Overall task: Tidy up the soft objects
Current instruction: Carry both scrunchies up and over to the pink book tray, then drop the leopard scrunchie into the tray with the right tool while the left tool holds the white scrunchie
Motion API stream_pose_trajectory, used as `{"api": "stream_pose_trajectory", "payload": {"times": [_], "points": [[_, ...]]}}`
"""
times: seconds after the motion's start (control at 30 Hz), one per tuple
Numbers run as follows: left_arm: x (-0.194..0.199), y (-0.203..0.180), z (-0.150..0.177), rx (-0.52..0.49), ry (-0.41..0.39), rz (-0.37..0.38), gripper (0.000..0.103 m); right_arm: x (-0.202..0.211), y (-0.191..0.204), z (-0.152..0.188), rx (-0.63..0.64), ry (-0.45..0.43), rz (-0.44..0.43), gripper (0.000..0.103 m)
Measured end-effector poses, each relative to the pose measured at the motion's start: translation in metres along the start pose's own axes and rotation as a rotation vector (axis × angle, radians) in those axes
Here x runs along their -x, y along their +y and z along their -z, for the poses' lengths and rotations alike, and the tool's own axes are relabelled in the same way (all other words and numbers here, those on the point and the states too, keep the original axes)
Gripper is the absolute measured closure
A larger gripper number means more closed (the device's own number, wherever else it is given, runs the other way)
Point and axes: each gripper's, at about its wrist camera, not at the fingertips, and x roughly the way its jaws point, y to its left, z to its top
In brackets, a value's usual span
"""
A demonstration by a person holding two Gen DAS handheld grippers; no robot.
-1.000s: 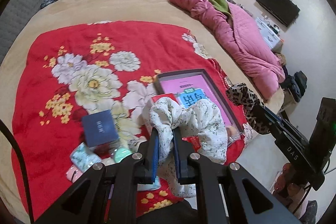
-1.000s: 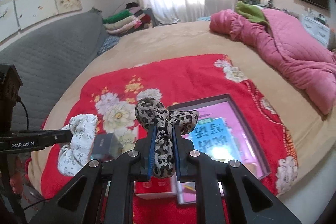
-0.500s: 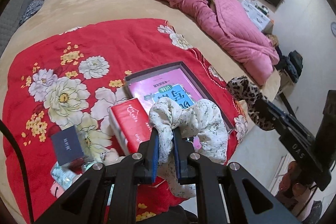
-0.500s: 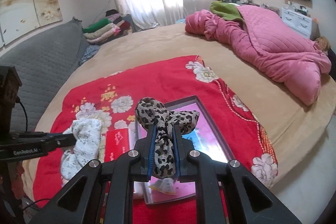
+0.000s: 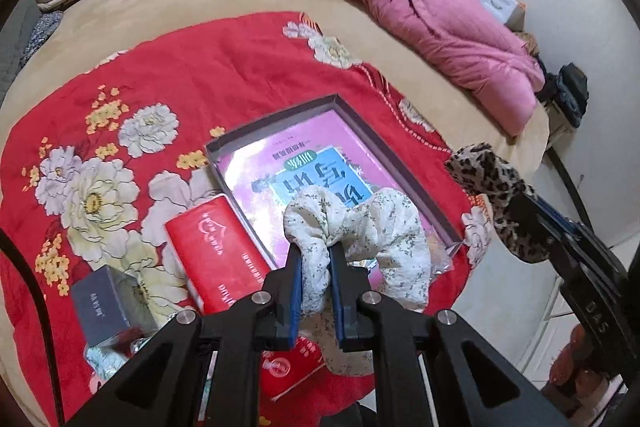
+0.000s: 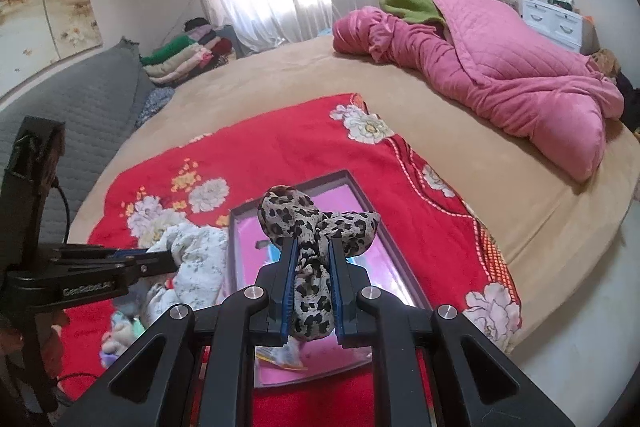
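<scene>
The left gripper [image 5: 315,251] was clamped on a white floral fabric scrunchie [image 5: 360,227], and the right gripper [image 6: 312,247] pinched a leopard-print fabric scrunchie [image 6: 312,223]; both were held in the air above the shallow dark-rimmed box with a pink printed base [image 5: 280,123] on the red flowered blanket [image 5: 224,67]. Judging by that, both pickups looked done, while neither scrunchie had been set in the box yet.

The white floral scrunchie [image 5: 360,227] and leopard scrunchie [image 6: 316,223] are thin, crinkled cloth. Each claw, left [image 5: 314,291] and right [image 6: 311,291], is matt black plastic with blue pads. The pink tray liner [image 5: 320,163] looks glossy; the quilt [image 6: 500,67] is stitched, matt fabric
</scene>
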Motion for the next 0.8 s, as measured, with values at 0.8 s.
{"api": "stream_pose_trajectory", "payload": {"times": [0.8], "points": [[-0.088,-0.006,-0.012,-0.042,0.178,-0.092,0.090,-0.066,-0.013,0.029,-0.031,0.138,-0.005,0.088]]}}
